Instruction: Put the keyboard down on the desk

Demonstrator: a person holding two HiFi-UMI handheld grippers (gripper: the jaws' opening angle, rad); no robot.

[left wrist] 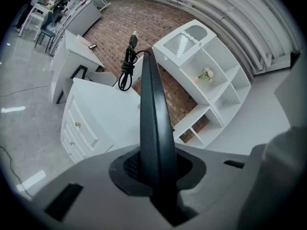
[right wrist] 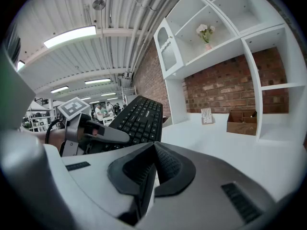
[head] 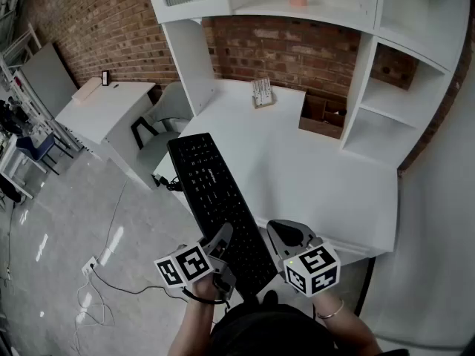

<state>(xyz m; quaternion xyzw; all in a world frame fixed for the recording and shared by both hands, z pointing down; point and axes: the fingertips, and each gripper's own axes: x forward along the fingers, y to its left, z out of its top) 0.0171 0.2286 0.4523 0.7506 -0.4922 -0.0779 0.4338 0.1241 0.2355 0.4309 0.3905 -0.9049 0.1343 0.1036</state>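
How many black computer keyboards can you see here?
1: the black computer keyboard, clamped at its near end in the left tool. No other shows.

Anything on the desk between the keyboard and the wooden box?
Nothing. In the head view the desk is bare between the keyboard and the wooden box. The card stand sits farther back, near the wall.

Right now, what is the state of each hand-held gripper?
Left hand-held gripper: closed on the black keyboard, at its near edge.
Right hand-held gripper: closed, holding nothing.
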